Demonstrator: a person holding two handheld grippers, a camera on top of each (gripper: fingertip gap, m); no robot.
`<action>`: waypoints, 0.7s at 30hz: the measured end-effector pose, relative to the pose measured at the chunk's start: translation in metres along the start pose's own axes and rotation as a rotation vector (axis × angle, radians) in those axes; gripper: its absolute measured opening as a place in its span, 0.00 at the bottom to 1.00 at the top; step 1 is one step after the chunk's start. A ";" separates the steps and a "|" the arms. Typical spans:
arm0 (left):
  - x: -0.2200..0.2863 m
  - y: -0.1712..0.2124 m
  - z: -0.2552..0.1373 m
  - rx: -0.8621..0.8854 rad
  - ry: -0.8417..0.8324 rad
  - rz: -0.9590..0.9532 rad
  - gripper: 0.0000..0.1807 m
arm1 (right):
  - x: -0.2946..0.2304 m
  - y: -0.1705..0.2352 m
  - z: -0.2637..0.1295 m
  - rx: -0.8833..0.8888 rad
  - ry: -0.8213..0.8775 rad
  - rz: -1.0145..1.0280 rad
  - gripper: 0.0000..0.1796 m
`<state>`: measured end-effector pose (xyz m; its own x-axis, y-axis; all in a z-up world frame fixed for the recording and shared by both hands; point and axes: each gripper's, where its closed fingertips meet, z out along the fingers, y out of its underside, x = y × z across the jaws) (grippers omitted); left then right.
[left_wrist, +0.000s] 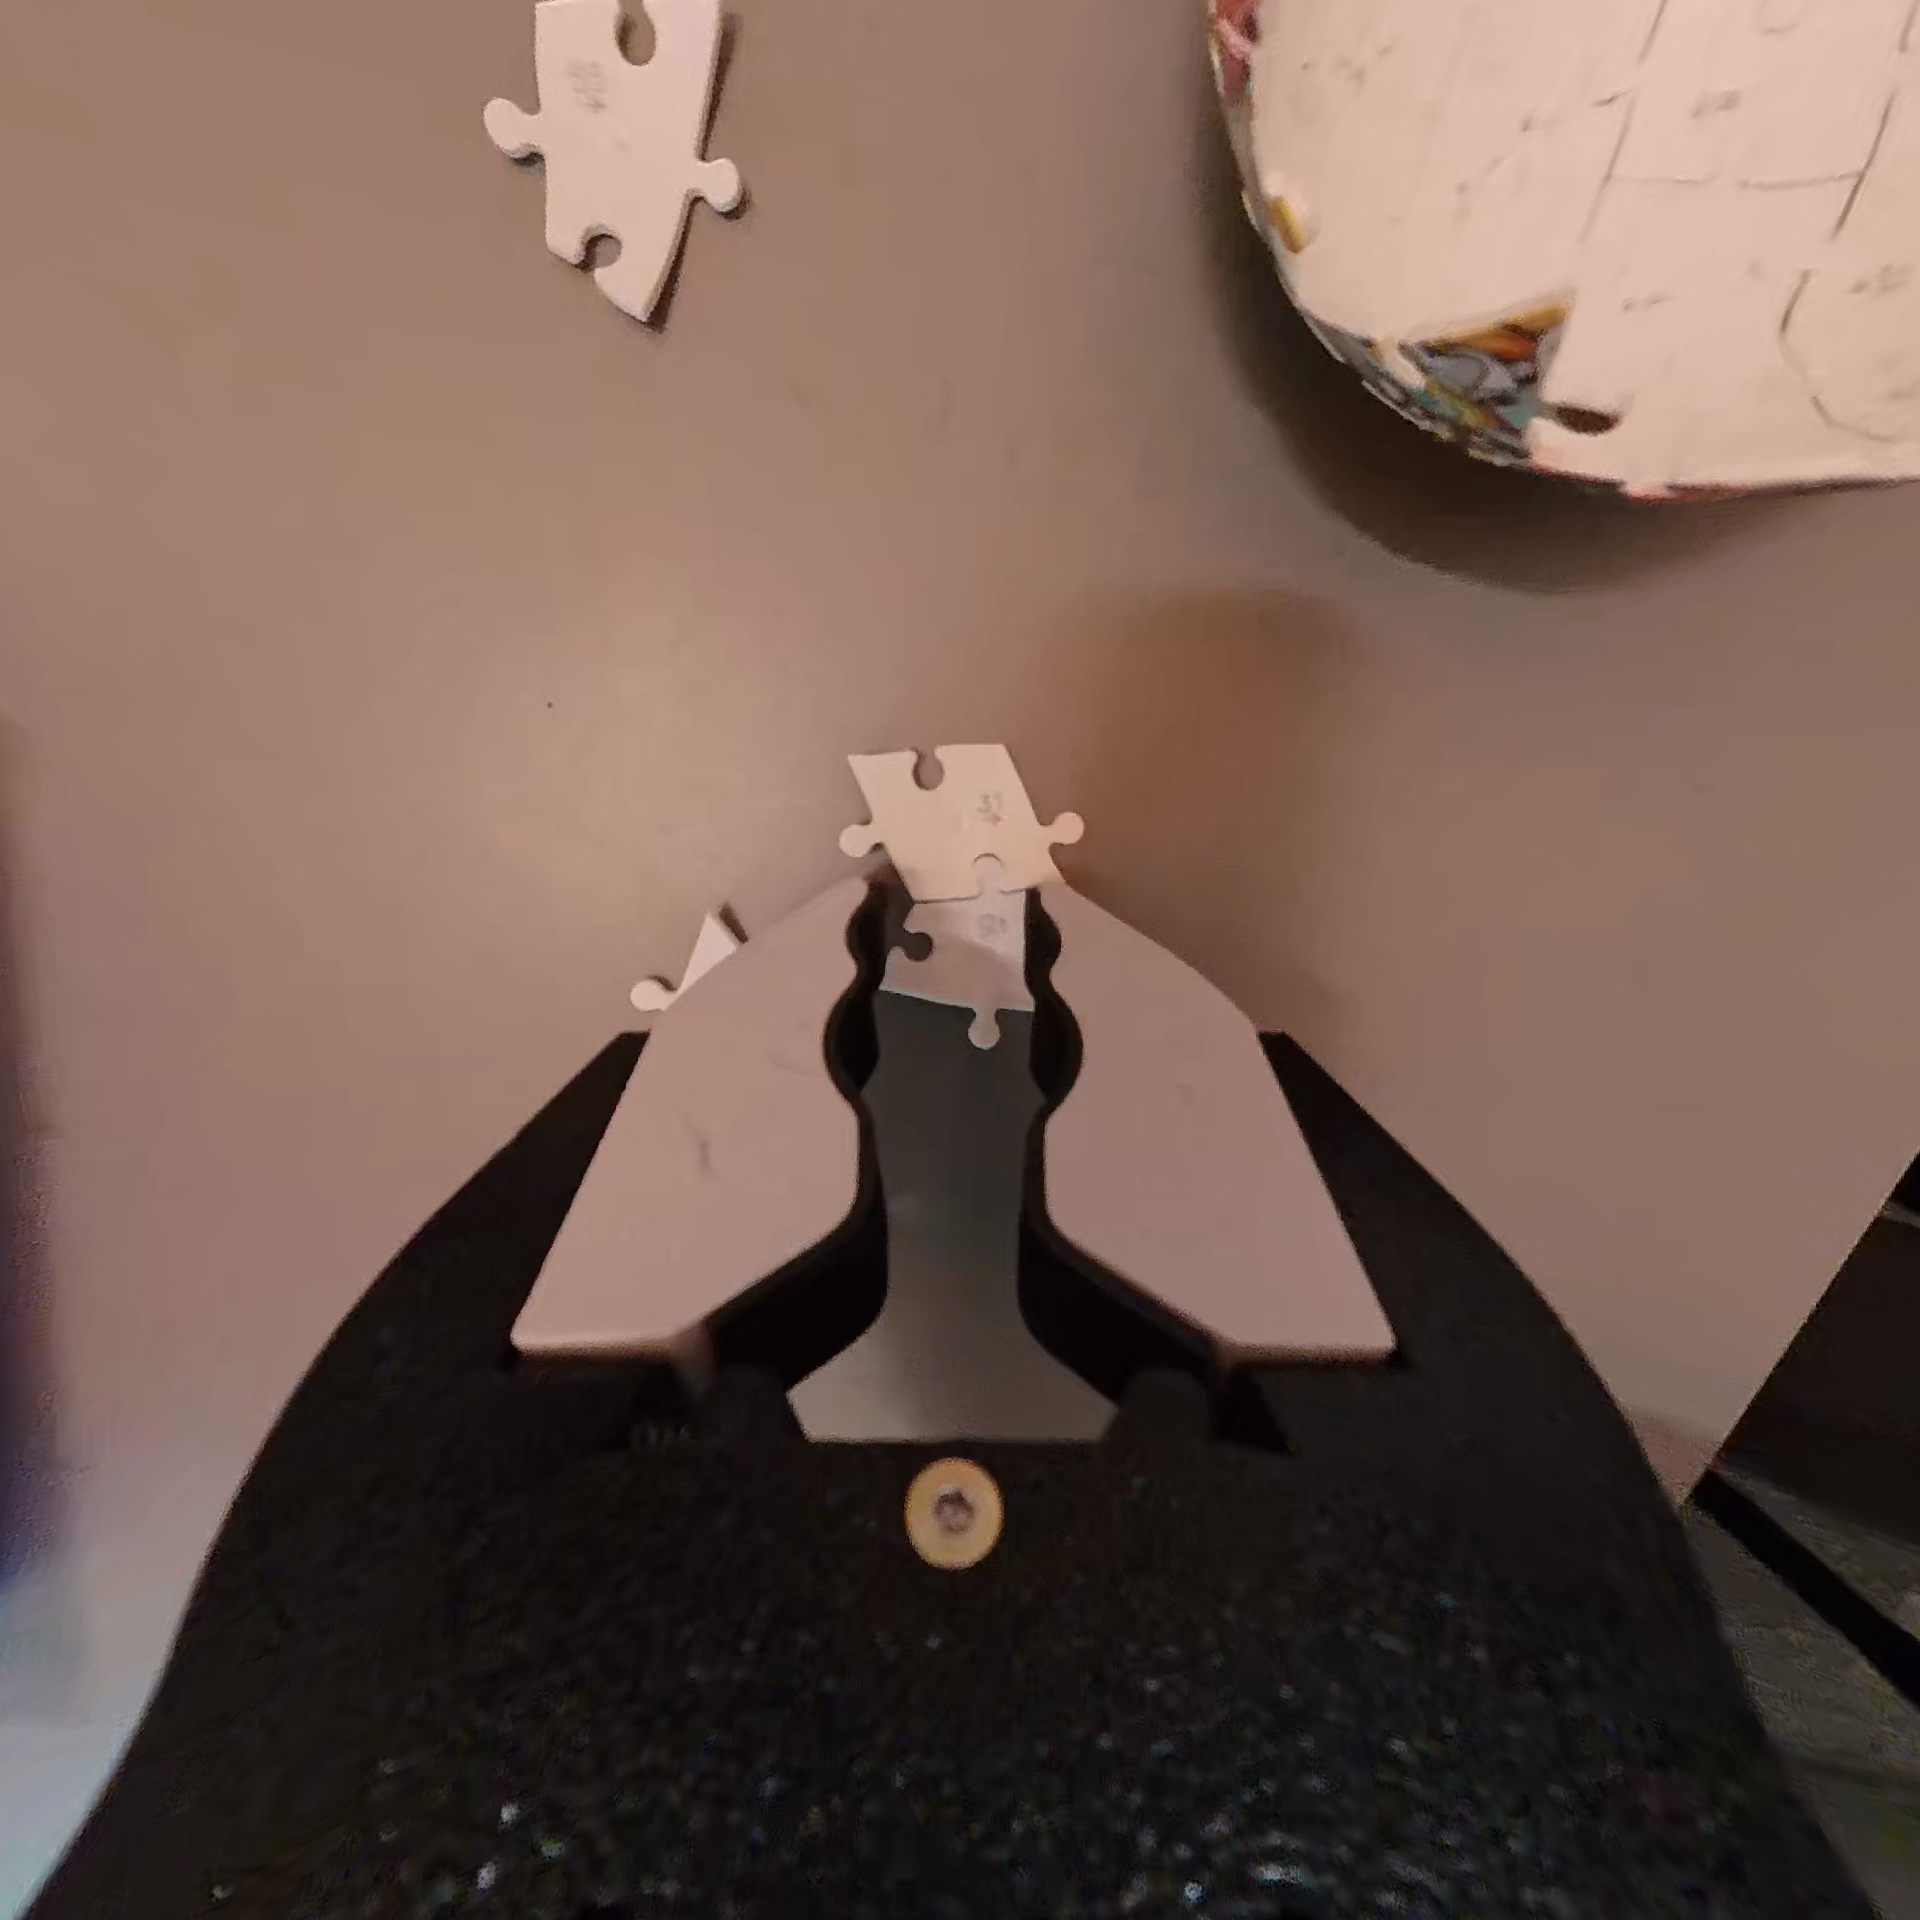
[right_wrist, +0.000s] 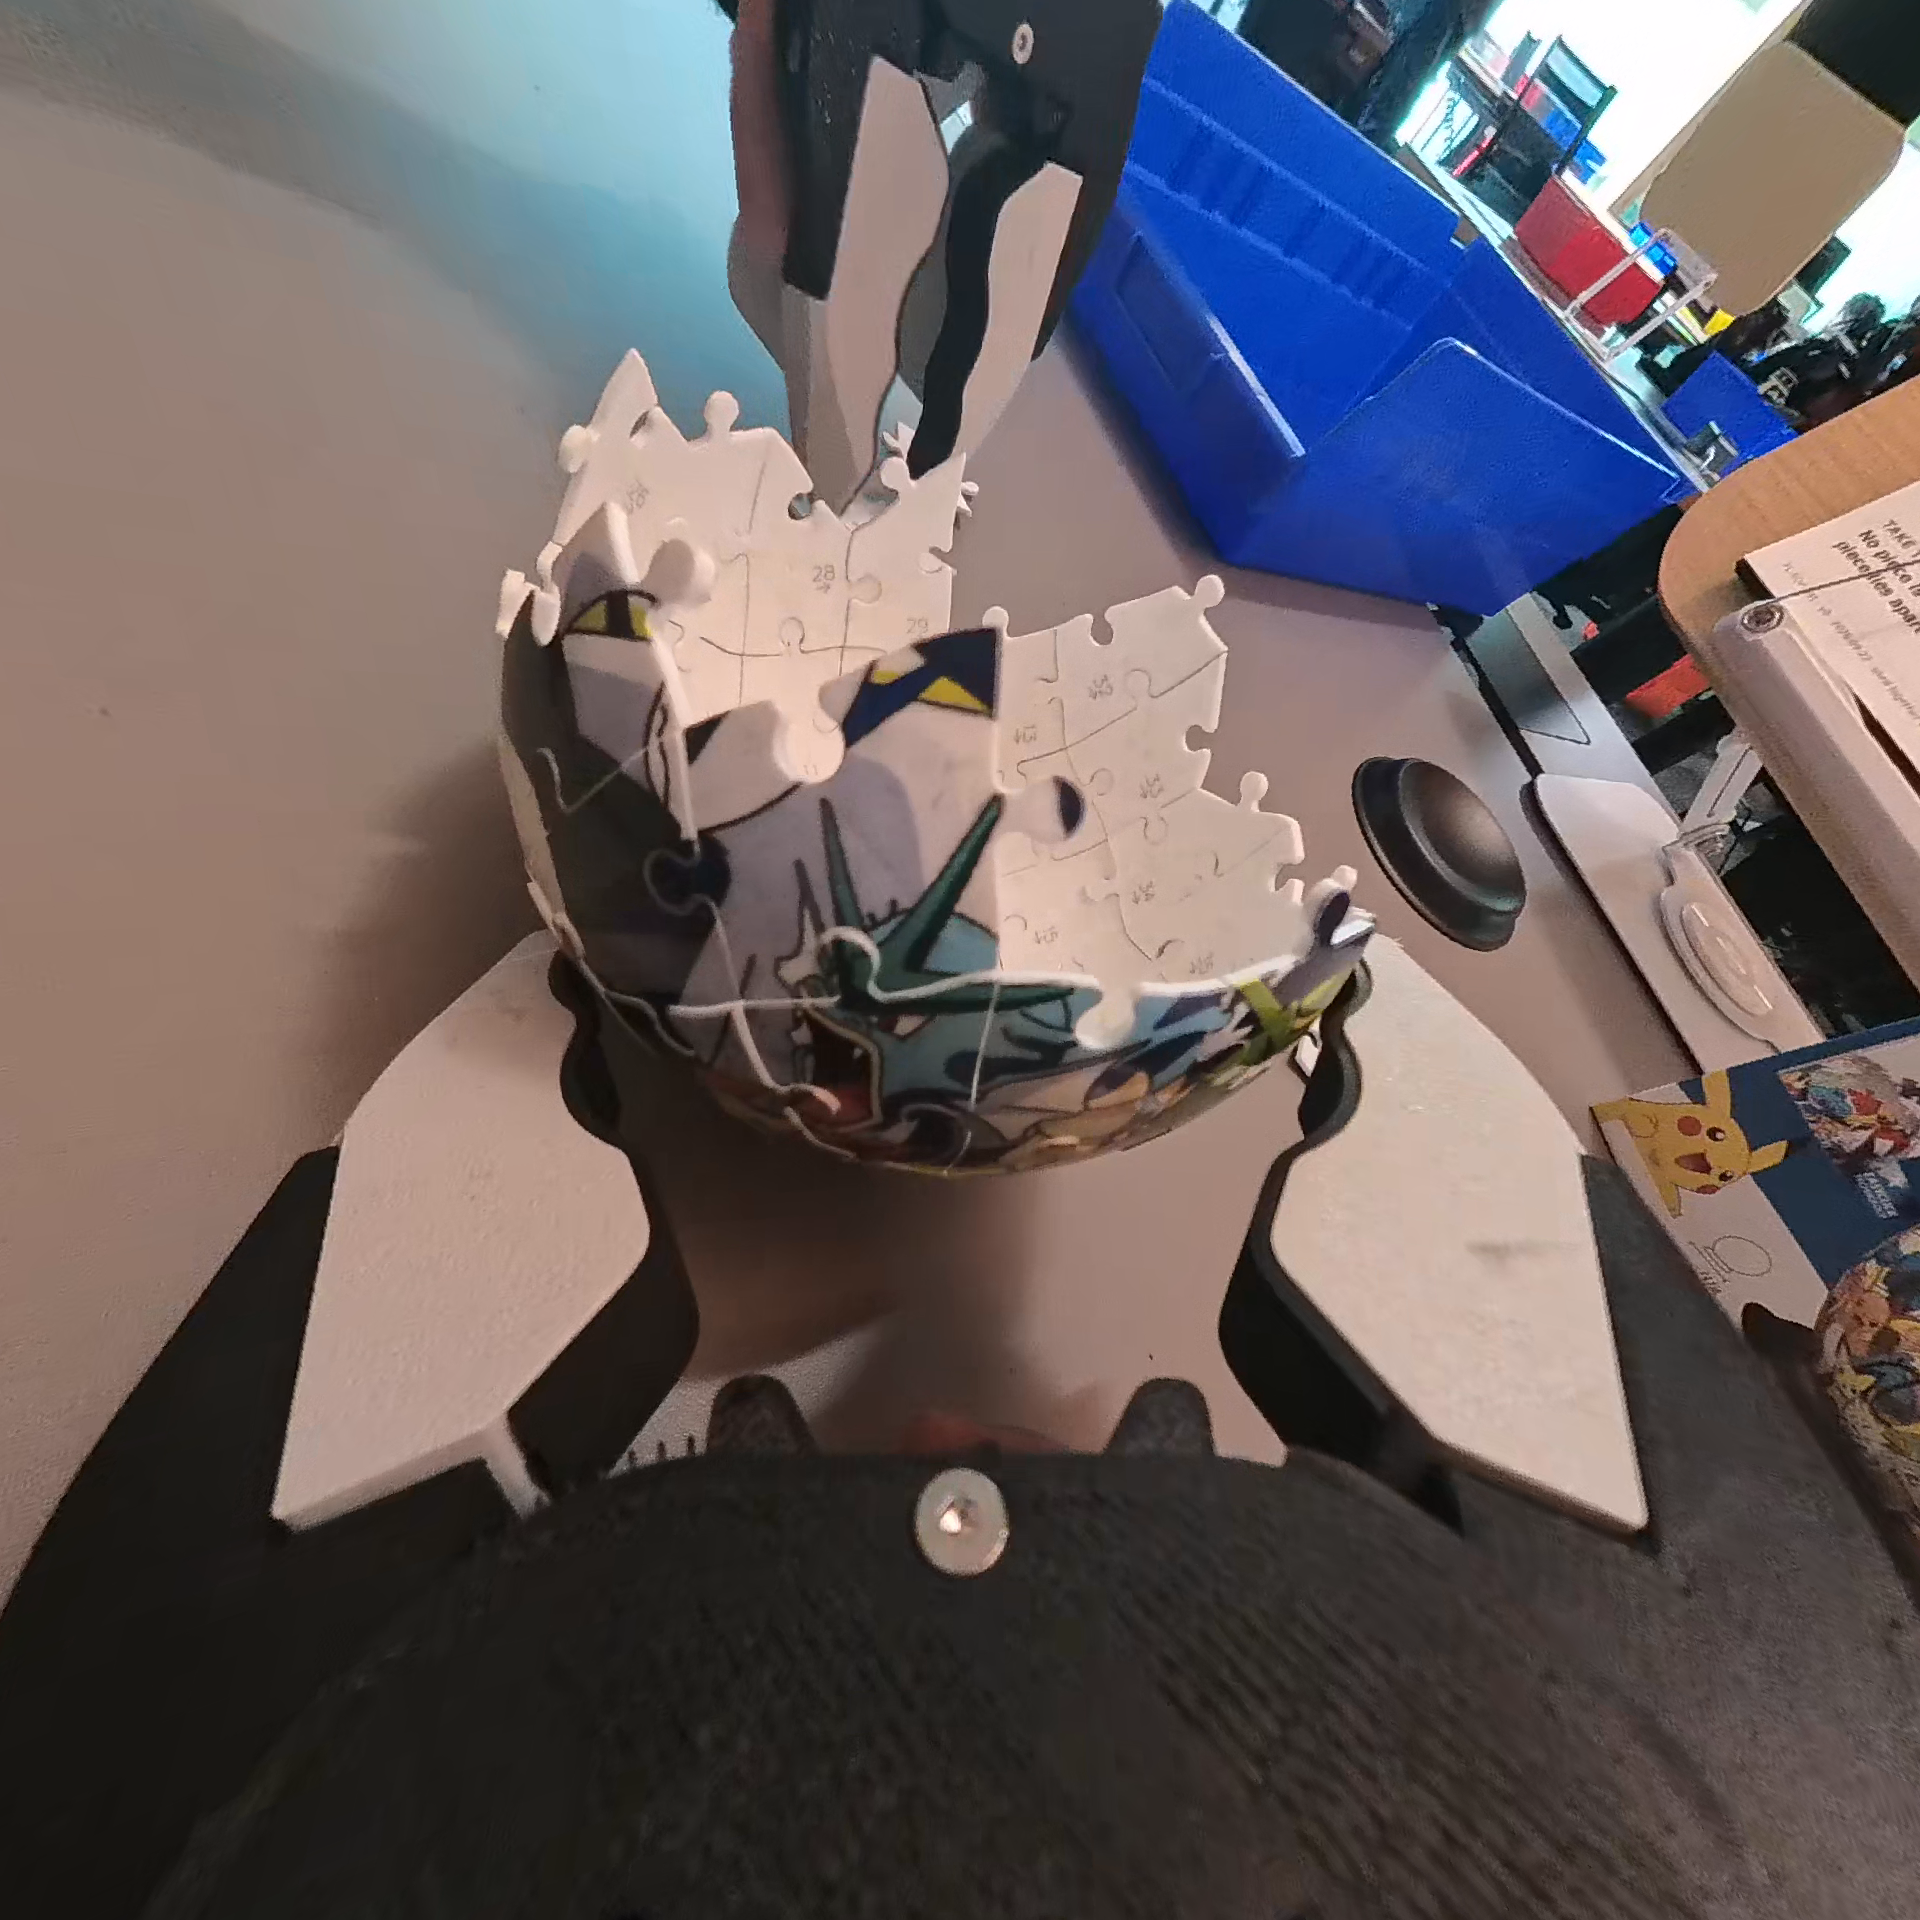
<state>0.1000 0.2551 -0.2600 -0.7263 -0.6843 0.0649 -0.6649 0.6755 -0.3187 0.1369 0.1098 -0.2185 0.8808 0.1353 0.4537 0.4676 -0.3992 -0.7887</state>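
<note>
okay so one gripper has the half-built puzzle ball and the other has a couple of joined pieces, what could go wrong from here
1. The right gripper squeezes the open puzzle shell by its sides; the thin unfinished wall could flex and pop seams apart.
2. The left gripper pinches only the lower of two joined white pieces; the upper one could unhook and drop.
3. In the right wrist view the left gripper's fingers hang close over the shell's jagged far rim and might knock its protruding pieces loose.

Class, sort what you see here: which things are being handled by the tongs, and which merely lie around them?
Handled:
- left tongs, shut on joined white puzzle pieces
- right tongs, around the half-built puzzle ball

Lying about:
- loose white piece
- dark round stand
- blue bins
- puzzle box
</note>
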 end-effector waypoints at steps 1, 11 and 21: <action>0.000 0.000 0.000 -0.008 -0.009 -0.017 0.13 | 0.000 0.000 0.000 0.000 0.001 -0.001 0.72; 0.011 -0.009 -0.006 0.067 -0.133 -0.299 0.02 | 0.000 0.000 0.000 0.003 0.002 -0.003 0.72; 0.025 -0.028 -0.032 0.299 0.083 -0.470 0.00 | 0.000 -0.001 0.000 0.007 0.005 -0.007 0.72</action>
<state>0.0953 0.2276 -0.2195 -0.3831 -0.8607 0.3352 -0.8507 0.1874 -0.4910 0.1364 0.1102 -0.2175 0.8771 0.1335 0.4615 0.4744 -0.3919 -0.7883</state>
